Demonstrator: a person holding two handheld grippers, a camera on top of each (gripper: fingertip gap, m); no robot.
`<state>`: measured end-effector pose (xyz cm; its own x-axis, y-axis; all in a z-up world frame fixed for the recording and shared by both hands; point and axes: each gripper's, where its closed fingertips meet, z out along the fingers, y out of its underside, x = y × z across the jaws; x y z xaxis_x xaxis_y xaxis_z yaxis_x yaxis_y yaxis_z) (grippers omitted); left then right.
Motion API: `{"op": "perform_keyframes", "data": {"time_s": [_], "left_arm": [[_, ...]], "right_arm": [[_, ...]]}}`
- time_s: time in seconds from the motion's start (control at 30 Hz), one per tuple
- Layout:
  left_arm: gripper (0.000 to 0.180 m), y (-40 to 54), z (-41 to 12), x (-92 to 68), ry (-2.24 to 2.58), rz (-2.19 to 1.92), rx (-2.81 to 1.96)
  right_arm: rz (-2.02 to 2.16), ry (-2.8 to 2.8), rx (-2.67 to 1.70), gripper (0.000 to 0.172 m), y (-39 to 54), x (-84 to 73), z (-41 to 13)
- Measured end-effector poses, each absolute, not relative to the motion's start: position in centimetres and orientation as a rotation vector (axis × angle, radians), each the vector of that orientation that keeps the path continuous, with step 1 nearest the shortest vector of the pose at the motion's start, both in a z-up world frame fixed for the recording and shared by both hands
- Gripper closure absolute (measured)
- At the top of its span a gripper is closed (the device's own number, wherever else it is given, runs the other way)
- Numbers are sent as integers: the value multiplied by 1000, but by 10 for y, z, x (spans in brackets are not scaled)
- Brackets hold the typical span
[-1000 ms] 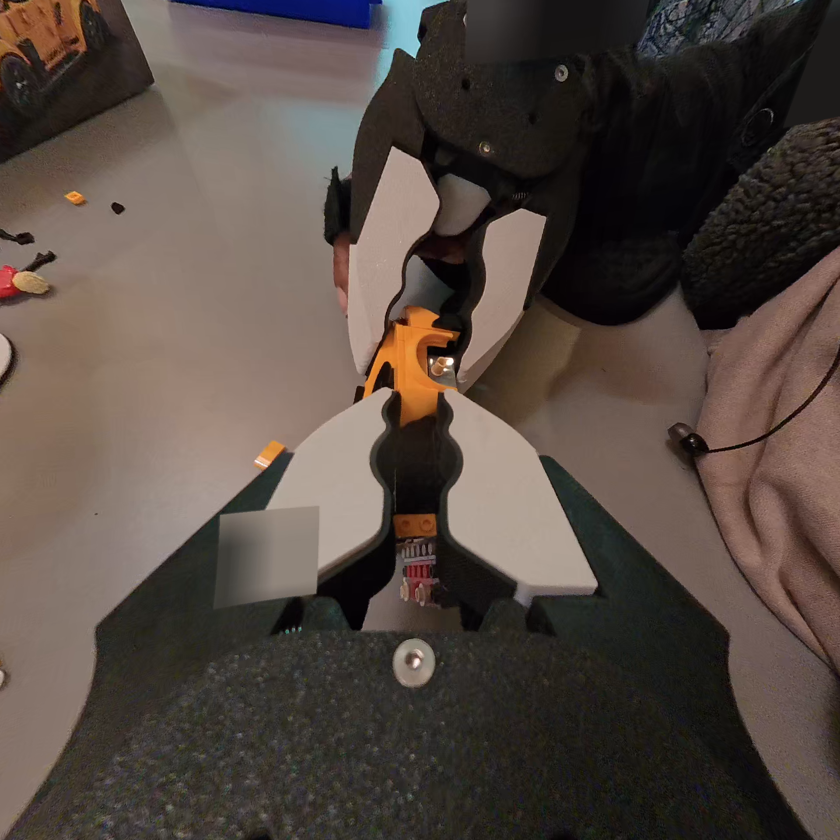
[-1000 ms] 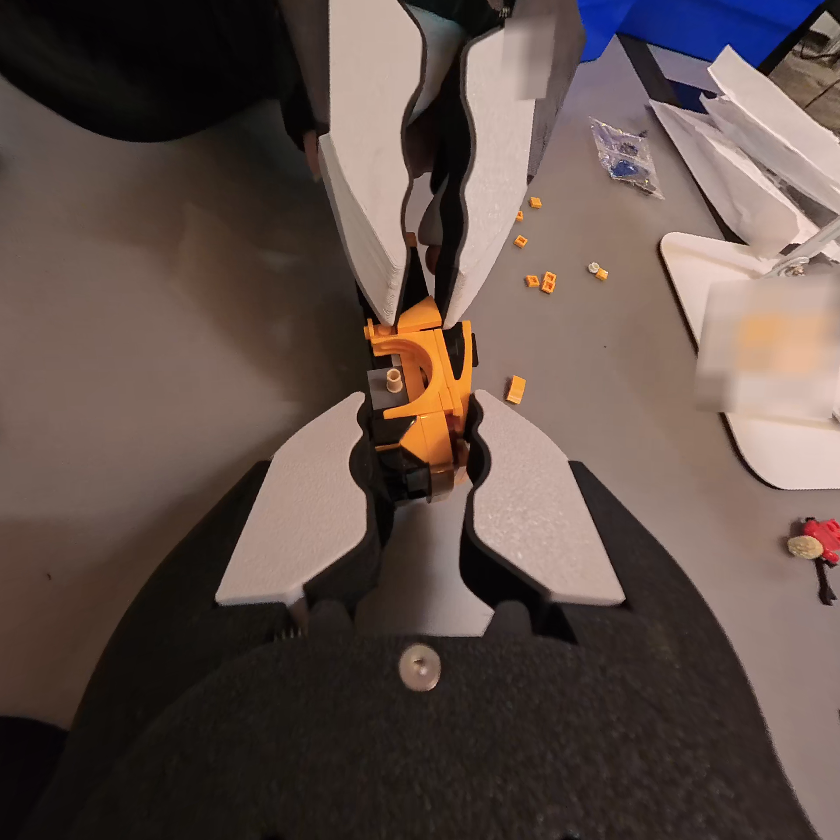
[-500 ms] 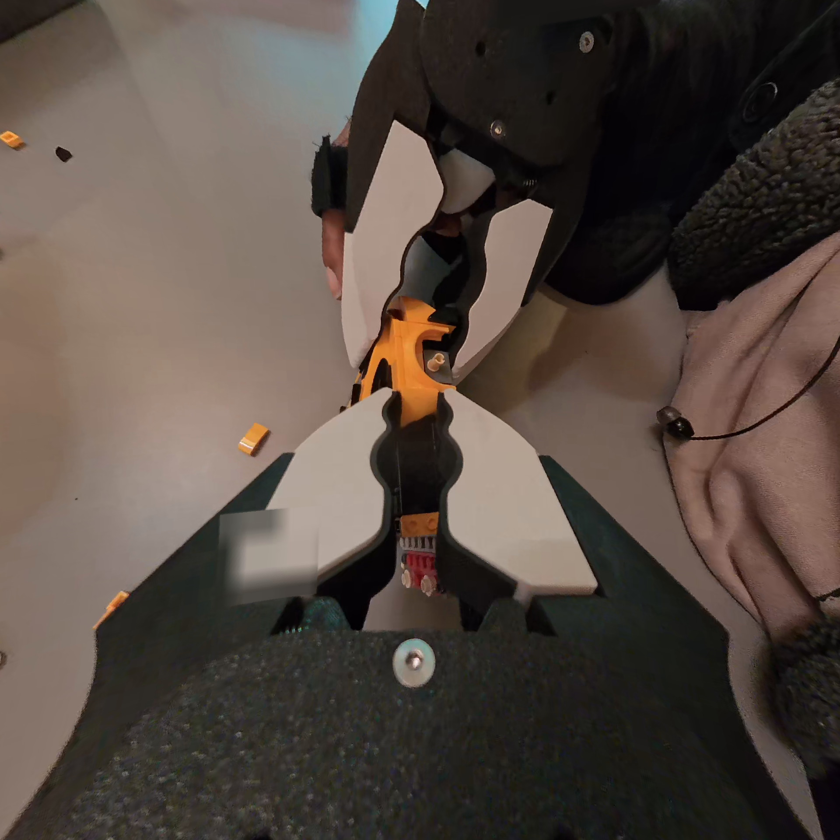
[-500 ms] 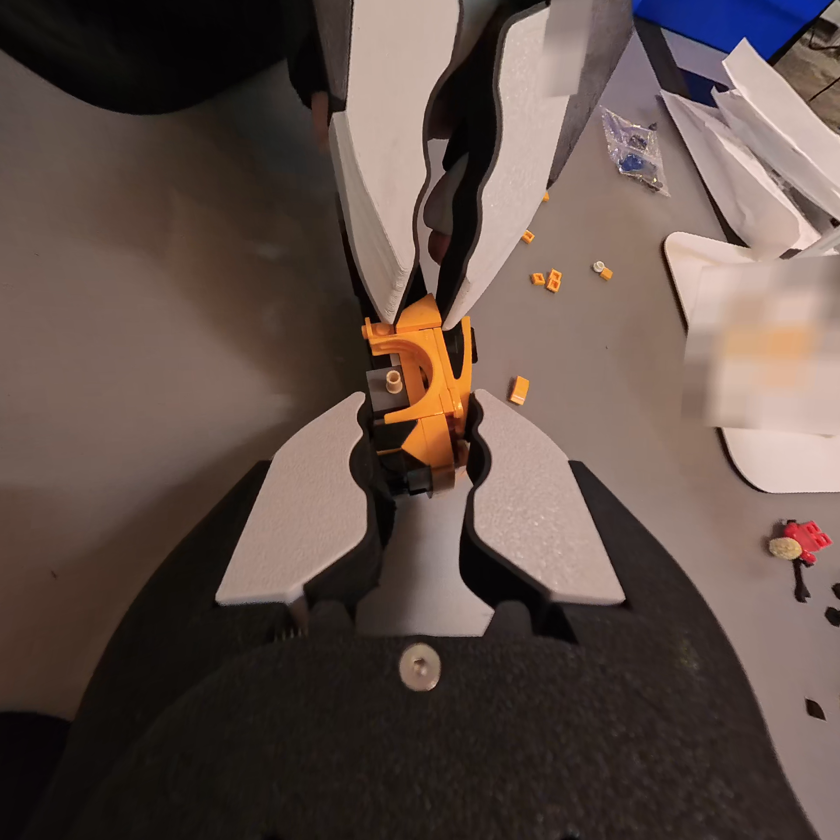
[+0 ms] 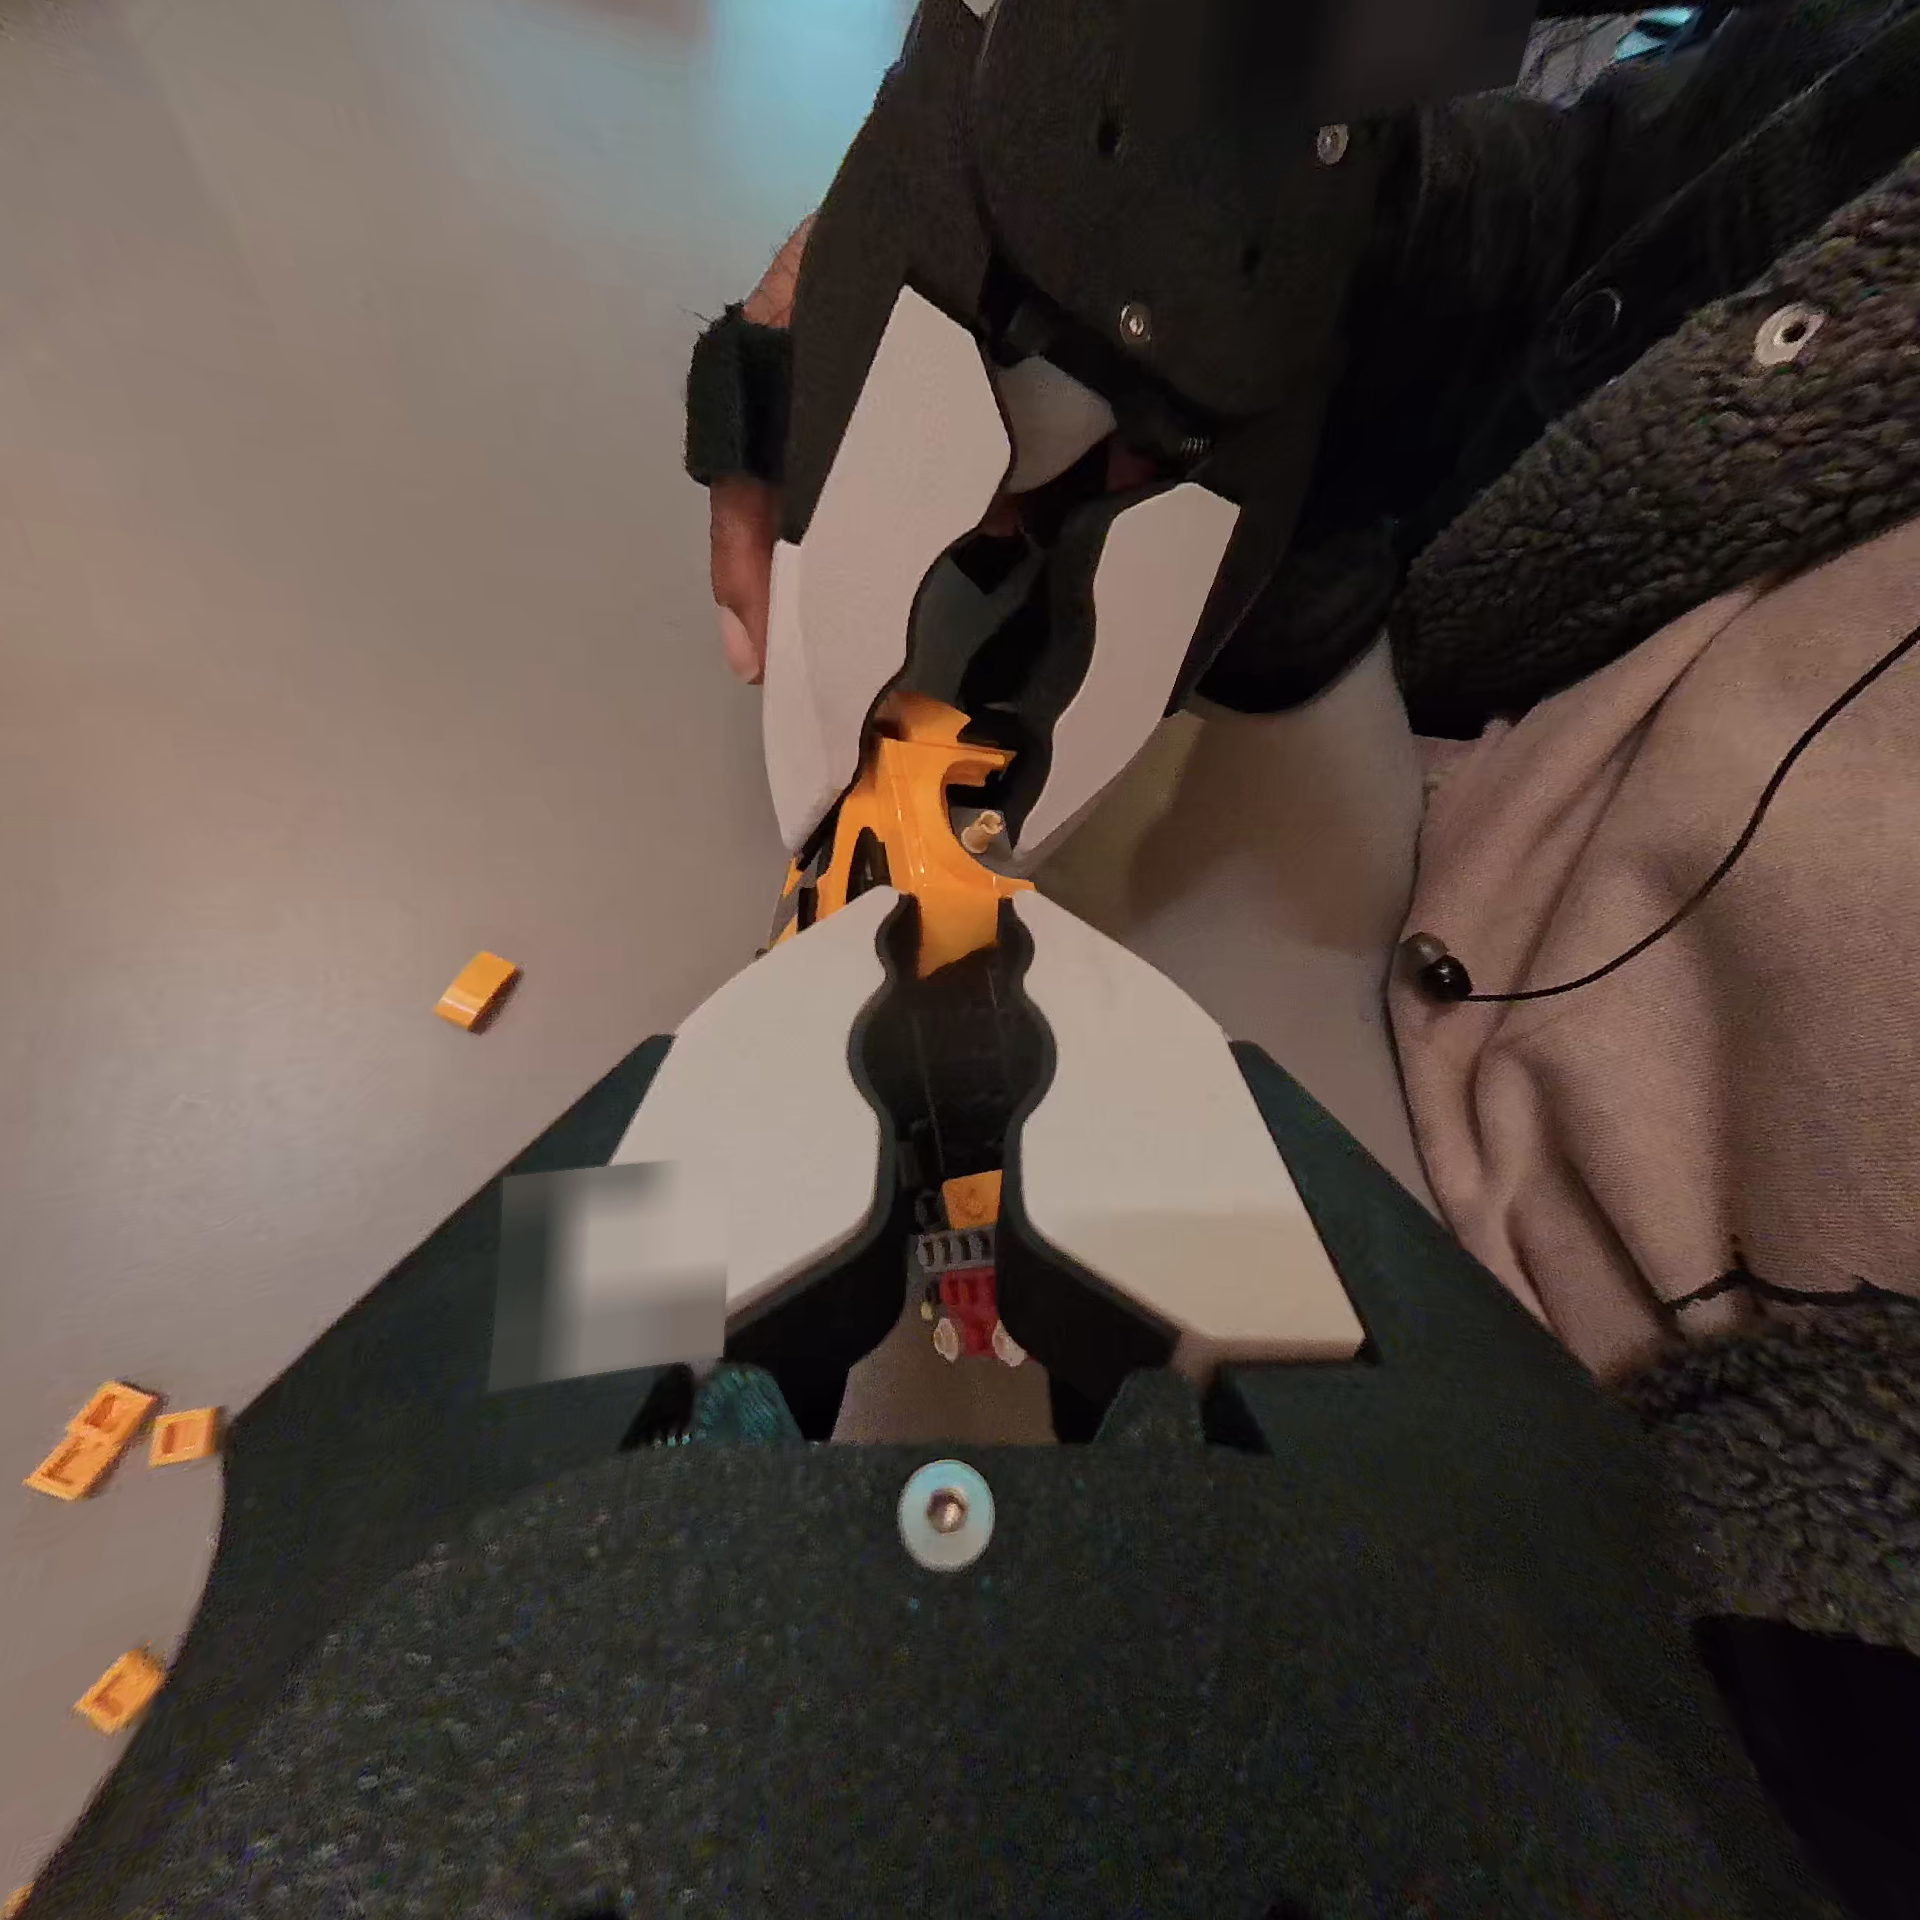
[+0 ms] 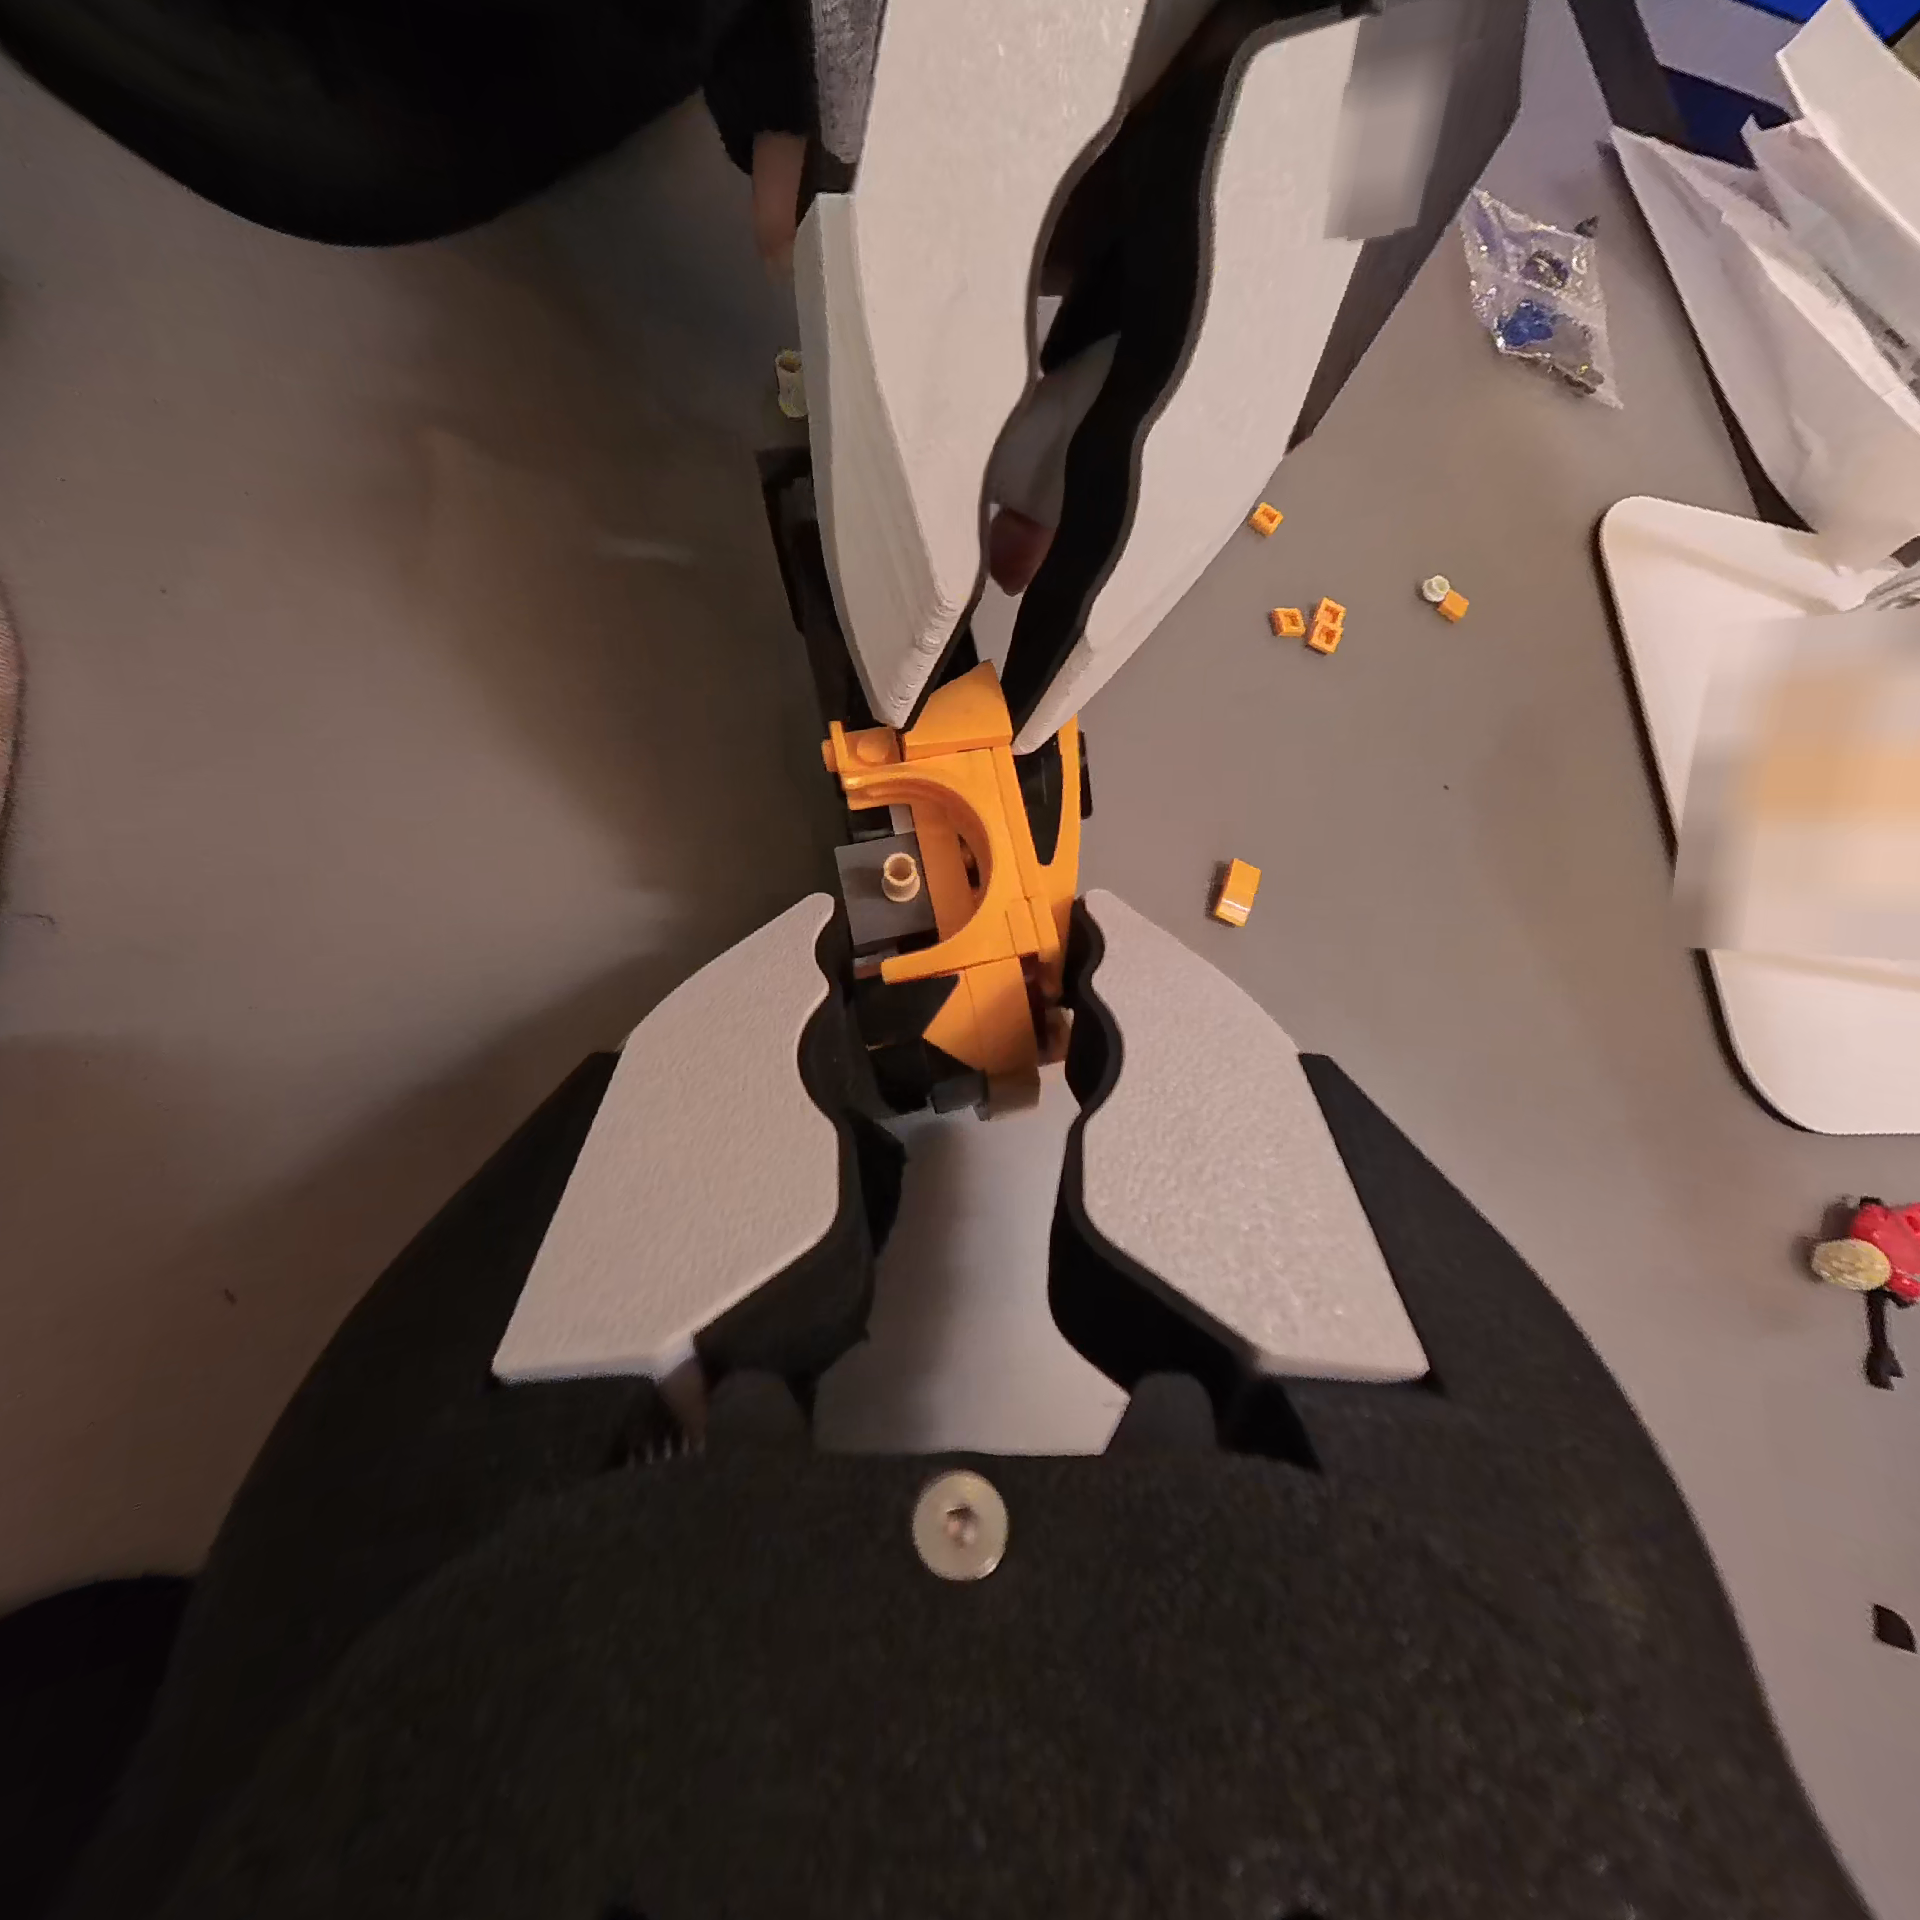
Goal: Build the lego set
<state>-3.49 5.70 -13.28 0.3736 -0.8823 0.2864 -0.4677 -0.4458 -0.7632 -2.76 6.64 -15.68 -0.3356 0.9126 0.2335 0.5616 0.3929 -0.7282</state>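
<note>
An orange and black toy-brick car body (image 6: 997, 831) is held above the grey table (image 6: 312, 623) between both grippers, which face each other. My right gripper (image 6: 954, 914) is shut on one end of it, and both pads press on its sides. My left gripper (image 5: 951, 914) is shut on the other, narrower orange end (image 5: 940, 914). In the right wrist view the left gripper (image 6: 966, 727) comes in from above and pinches the orange top edge. In the left wrist view the right gripper (image 5: 914, 836) closes on the far end. A tan peg (image 6: 900, 871) sticks out of a grey block inside the wheel arch.
Loose orange pieces lie on the table (image 6: 1236, 891) (image 6: 1314, 621) (image 5: 476, 990) (image 5: 104, 1434). A white tray (image 6: 1714, 644), white papers (image 6: 1829, 312) and a small plastic bag (image 6: 1538, 301) lie to the right. A red piece (image 6: 1881, 1257) is at the right edge. A beige garment with a black cord (image 5: 1662, 935) lies close by.
Both grippers keep their hold on the car body. The pair has swung together, so the table scrolls behind them and more loose orange pieces show at the left.
</note>
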Motion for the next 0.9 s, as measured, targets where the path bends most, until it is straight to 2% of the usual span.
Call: {"op": "perform_keyframes", "data": {"time_s": [0.03, 0.07, 0.13, 0.2, 0.3, 0.6, 0.8, 0.9], "left_arm": [[167, 56, -132, -35, 1152, -958, -2061], [176, 55, -126, -33, 1138, -1016, -2034], [178, 59, -97, -33, 1019, -1151, -1951], [178, 68, -107, -49, 1111, -865, -2003], [178, 67, -96, -48, 1084, -880, -1984], [178, 65, -109, -53, 997, -923, -2042], [178, 72, -105, -58, 655, -1291, -2047], [179, 74, -99, -61, 469, -1517, -1988]], "right_arm": [[709, -2030, -1263, 132, 67, -28, -157], [703, -2047, -1255, 133, 68, -28, -158], [691, -2085, -1266, 133, 64, -28, -158], [703, -2091, -1287, 133, 62, -31, -159], [734, -2090, -1323, 133, 65, -32, -160], [779, -2058, -1410, 133, 69, -36, -162], [876, -2007, -1508, 131, 75, -36, -161], [910, -1993, -1503, 123, 74, -37, -157]]}}
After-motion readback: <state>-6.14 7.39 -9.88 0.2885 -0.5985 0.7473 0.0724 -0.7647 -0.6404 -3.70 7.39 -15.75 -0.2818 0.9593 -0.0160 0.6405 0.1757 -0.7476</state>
